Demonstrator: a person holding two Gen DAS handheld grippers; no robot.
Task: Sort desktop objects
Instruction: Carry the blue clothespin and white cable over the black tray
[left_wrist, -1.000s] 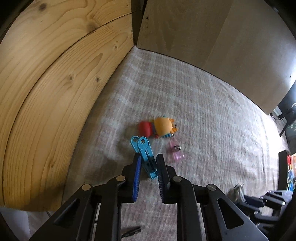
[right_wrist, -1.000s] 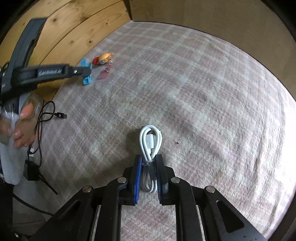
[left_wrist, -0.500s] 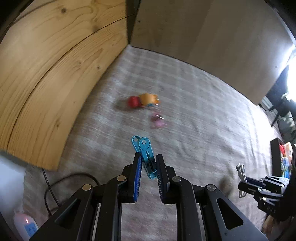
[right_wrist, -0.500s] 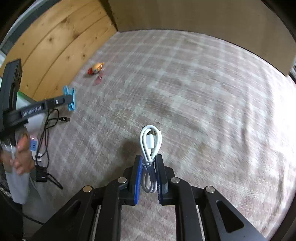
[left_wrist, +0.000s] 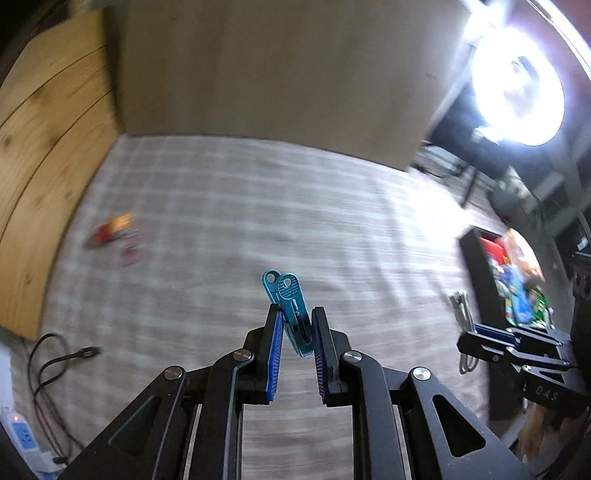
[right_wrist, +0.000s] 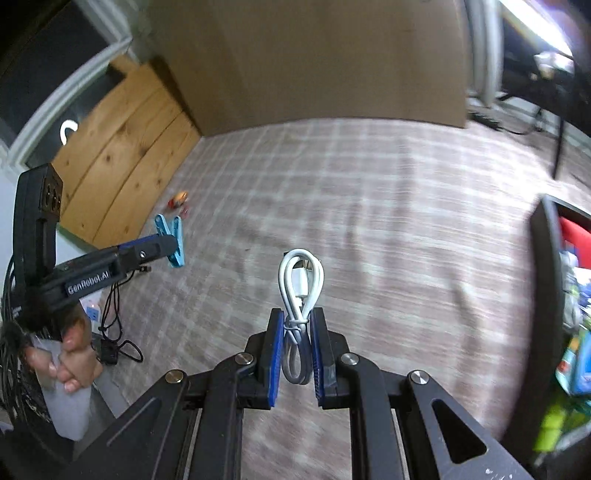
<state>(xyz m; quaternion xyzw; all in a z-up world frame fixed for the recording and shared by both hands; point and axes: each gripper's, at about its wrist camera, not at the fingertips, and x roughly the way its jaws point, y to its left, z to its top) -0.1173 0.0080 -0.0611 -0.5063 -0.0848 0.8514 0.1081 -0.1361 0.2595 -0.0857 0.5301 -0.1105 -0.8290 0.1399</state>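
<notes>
Here we hold the left gripper (left_wrist: 297, 325) clenched on a blue clip (left_wrist: 291, 310), whose ringed handles stick up past the pads (left_wrist: 276, 347) toward 12 o'clock. At our right wrist, the right gripper (right_wrist: 297, 328) is clamped on a white cable (right_wrist: 301, 280), a coiled bundle tied at its waist, its loop rising above the pads (right_wrist: 277, 354).

Both grippers hang above the surface (left_wrist: 258, 206), which wears a pale plaid cloth. From the left wrist we see the right gripper at 3 o'clock with the cable poking out of it. From the right wrist the left gripper sits at 9 o'clock, the clip in it, and our hand (right_wrist: 74, 354) grips its handle lower down.

Off the surface's edge at 8 o'clock in the left view lies a black cord (left_wrist: 55, 365). A dark bin (left_wrist: 476, 280) of mixed colored items stands at 3 o'clock by the surface's right side.

Farther out, at 10 o'clock in the left view, a small red and orange toy (left_wrist: 112, 229) lies on the cloth, blurred, with a pinkish bit (left_wrist: 130, 254) just beside it. Wooden panels (left_wrist: 48, 144) rise behind these at the left, and a plain brown board (left_wrist: 273, 74) stands at the far edge.
</notes>
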